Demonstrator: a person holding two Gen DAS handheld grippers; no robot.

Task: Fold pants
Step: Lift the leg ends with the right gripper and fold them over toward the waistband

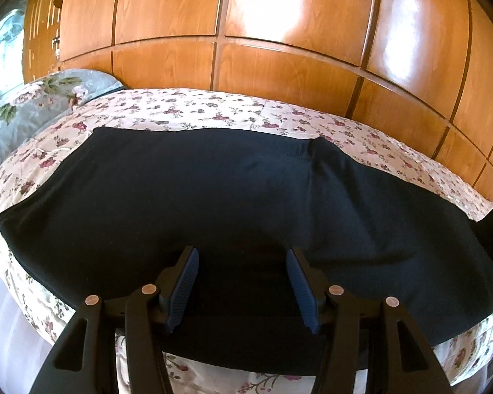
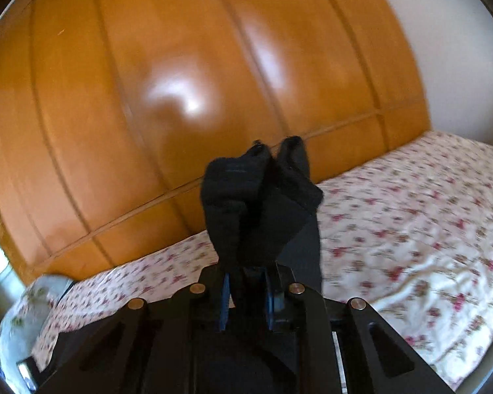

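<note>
The dark navy pants [image 1: 213, 197] lie spread across the floral bedsheet [image 1: 180, 108], running from the left edge of the bed toward the right, in front of the glossy wooden wardrobe [image 1: 279, 32]. The left gripper [image 1: 242, 284] hangs over the near edge of the fabric with its blue-padded jaws apart and nothing between them. The right gripper [image 2: 246, 295] is clamped on a bunched end of the pants [image 2: 256, 203], probably the leg cuffs, held up above the sheet [image 2: 410, 229]. A floral pillow [image 1: 23, 111] sits at the left.
</note>
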